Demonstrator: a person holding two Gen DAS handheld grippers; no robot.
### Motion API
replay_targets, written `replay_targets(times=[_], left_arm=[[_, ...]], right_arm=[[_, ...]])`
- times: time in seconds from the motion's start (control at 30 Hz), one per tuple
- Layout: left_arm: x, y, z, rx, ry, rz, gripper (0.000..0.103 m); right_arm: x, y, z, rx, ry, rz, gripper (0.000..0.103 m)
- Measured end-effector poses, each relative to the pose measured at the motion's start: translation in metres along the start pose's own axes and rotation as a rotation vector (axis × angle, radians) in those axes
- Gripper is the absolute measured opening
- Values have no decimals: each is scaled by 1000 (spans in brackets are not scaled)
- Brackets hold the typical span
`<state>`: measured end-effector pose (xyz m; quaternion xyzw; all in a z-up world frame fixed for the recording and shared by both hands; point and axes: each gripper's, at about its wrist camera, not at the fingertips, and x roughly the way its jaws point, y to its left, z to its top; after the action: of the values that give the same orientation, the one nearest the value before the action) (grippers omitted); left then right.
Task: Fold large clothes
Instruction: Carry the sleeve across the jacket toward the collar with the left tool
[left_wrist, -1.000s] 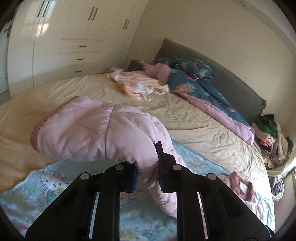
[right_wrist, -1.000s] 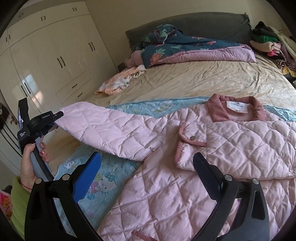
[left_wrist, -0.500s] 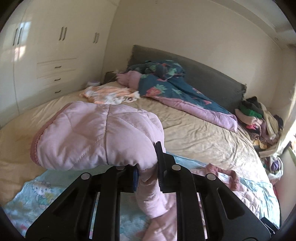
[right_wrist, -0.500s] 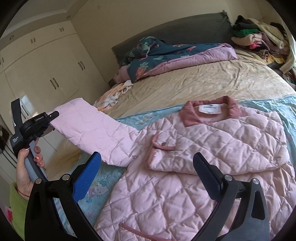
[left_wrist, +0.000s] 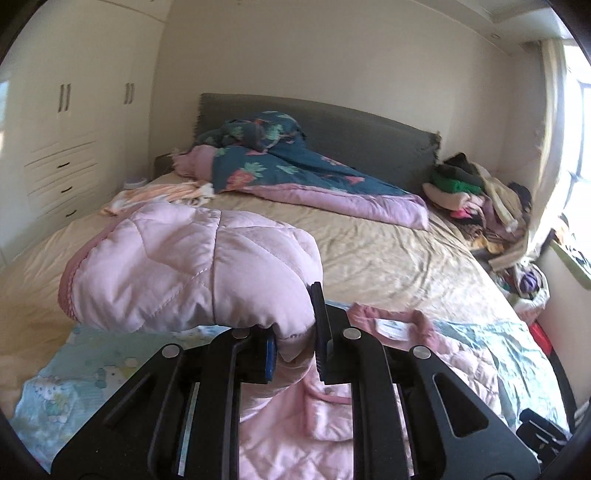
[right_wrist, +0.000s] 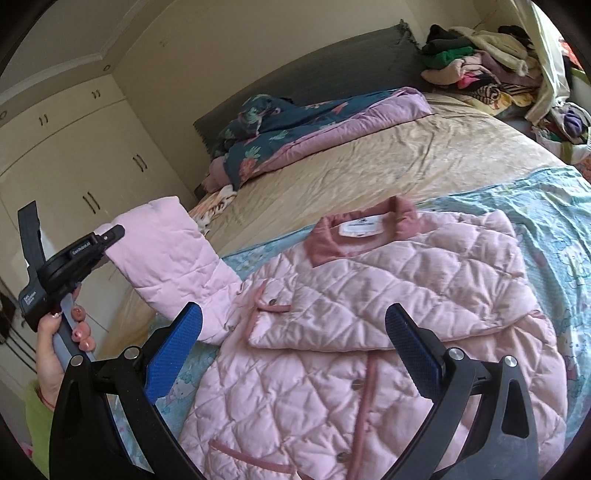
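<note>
Cream wardrobes (right_wrist: 74, 162) fill the left of the right wrist view, and a wide bed (right_wrist: 388, 155) with a tan sheet takes up the rest. We see the pink quilted jacket (right_wrist: 388, 295) spread on a pale blue printed sheet (right_wrist: 554, 206) at the centre of that frame, collar toward the grey headboard (left_wrist: 332, 122). Our left gripper (left_wrist: 293, 343) is clamped on the jacket's sleeve (left_wrist: 184, 273), which bulges above the jaws in the left wrist view; from the right camera the same sleeve is lifted off the bed at middle left, with our left hand (right_wrist: 59, 339) on the handle. Our right gripper (right_wrist: 295, 339) hangs over the jacket with jaws spread wide, nothing between them. Clothes (right_wrist: 480, 66) pile up at upper right.
</note>
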<state>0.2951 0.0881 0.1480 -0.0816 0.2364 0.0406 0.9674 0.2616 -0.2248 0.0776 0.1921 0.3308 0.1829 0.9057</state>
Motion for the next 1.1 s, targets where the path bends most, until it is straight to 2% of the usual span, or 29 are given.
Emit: replay_targets(times=[0.4,0.9,1.1], left_arm=[[27,-73,-33,133,45,-93,9],[75,-146,-126,339,195,-215,9],[84,-173,-153,480,220,-241,9]], right_arm=[[-21,-57,4,101,-35,-29,99],[-29,-129,-2,243,-54,-101,99],[-27,-146,-6,285,-53,-115,99]])
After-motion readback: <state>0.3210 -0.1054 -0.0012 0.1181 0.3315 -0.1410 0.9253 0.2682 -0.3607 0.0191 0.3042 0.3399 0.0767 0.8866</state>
